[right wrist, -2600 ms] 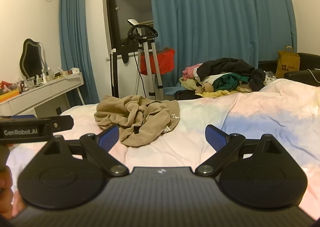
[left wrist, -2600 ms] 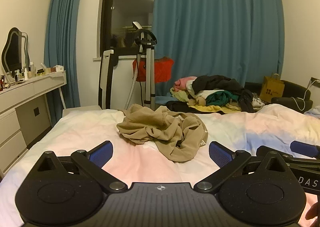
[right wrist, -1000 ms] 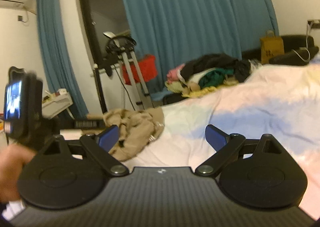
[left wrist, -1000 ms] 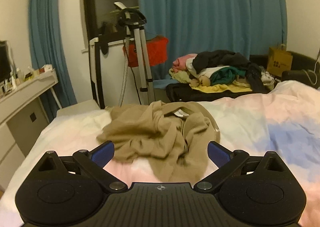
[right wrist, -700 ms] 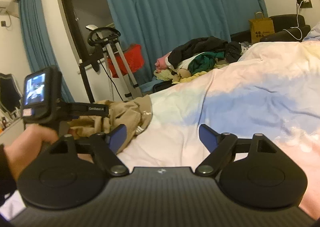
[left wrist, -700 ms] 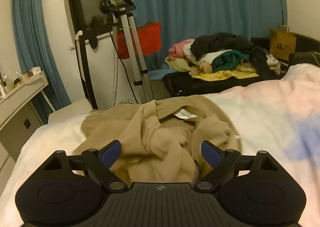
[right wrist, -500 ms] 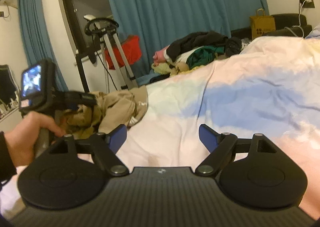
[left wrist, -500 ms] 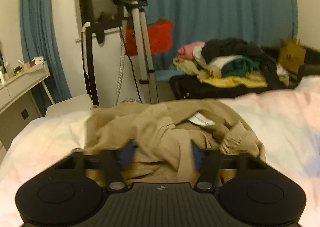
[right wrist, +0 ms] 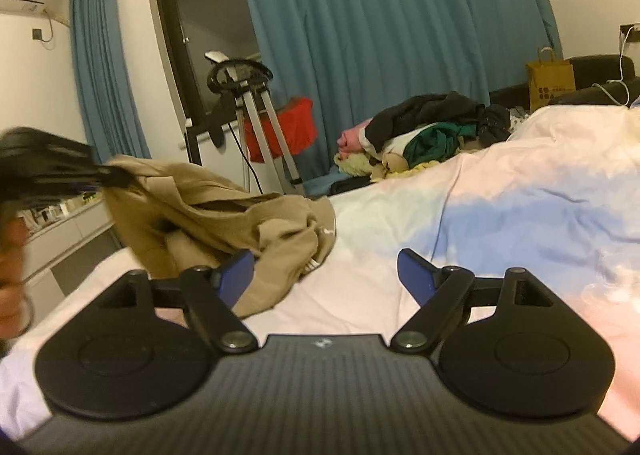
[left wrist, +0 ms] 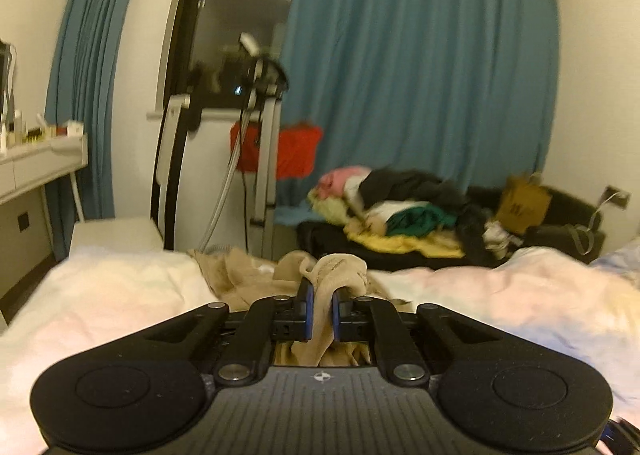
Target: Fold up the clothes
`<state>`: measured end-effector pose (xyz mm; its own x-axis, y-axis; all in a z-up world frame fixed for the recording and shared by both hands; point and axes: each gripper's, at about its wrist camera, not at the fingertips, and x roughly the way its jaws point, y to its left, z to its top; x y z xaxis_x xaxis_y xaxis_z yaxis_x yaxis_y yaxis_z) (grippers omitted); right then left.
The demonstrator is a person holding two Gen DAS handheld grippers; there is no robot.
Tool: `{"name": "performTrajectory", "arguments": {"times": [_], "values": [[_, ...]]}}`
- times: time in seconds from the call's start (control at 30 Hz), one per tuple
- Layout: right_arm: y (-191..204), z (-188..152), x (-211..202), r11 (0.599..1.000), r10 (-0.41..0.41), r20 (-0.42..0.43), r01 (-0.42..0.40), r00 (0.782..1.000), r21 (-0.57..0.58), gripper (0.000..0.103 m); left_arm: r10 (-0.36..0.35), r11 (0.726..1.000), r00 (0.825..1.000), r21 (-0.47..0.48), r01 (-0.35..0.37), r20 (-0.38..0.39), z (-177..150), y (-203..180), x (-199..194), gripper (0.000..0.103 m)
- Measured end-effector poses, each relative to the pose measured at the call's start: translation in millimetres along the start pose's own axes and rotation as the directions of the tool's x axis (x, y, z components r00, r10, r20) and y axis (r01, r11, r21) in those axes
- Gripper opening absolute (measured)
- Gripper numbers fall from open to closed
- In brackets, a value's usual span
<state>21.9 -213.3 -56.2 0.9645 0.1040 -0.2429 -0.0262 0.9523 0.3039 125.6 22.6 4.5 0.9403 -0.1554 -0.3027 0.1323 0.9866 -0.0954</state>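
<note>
The bed (right wrist: 500, 191), spread with a pale pink, white and blue cover, fills the lower half of both wrist views and serves as the reference for everything else. Behind its far edge hang blue curtains (left wrist: 420, 75) across the wall, with a dark window opening to their left. In front of the curtains, past the bed's far edge, a heap of mixed clothes (right wrist: 424, 135) in black, green, pink and yellow sits on something dark. To the left of that heap, also beyond the bed, stands a garment steamer on a metal stand (right wrist: 248, 103) with a red item behind it. On the bed itself, toward its far left corner, lies the tan garment (right wrist: 224, 223), crumpled, with one end lifted off the cover. The left gripper (left wrist: 320, 297) is clamped tight on a bunched fold of that garment, cloth squeezed between its blue pads and spilling out above them. Its blurred body appears at the left edge of the right wrist view, above the bed. The right gripper (right wrist: 326, 269) hovers over the bed's near part just right of the garment, its fingers spread wide with nothing between them.
</note>
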Motion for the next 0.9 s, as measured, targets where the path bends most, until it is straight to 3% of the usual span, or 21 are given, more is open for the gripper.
{"name": "performTrajectory", "arguments": {"times": [0.13, 0.3, 0.47, 0.6, 0.73, 0.9], "values": [[7, 1, -24, 1.0, 0.003, 0.003, -0.003, 1.0, -0.002, 0.081, -0.036, 0.999, 0.999, -0.015, 0.036, 0.014, -9, -6, -71, 0.008], [13, 0, -45, 1.0, 0.017, -0.015, -0.017, 1.0, -0.003, 0.081, -0.013, 0.994, 0.999, -0.107, 0.008, -0.046, -38, 20, -121, 0.005], [16, -4, -37, 0.999, 0.052, -0.048, -0.052, 0.997, 0.008, 0.081, 0.009, 0.984, 0.997, -0.177, -0.023, -0.081, -51, 50, -129, 0.005], [16, -19, -10, 0.999, 0.04, -0.154, -0.04, 0.987, -0.001, 0.079, 0.015, 0.98, 0.998, -0.198, -0.027, -0.065, -52, 57, -123, 0.005], [23, -35, 26, 0.995, 0.027, -0.296, -0.053, 0.955, -0.08, 0.078, 0.03, 0.971, 0.998, -0.234, -0.042, -0.057, -49, 66, -112, 0.005], [31, -50, 59, 0.972, -0.047, -0.304, -0.026, 0.951, -0.232, 0.069, 0.089, 0.949, 0.995, -0.3, -0.098, -0.044, -39, 91, -89, 0.005]]}}
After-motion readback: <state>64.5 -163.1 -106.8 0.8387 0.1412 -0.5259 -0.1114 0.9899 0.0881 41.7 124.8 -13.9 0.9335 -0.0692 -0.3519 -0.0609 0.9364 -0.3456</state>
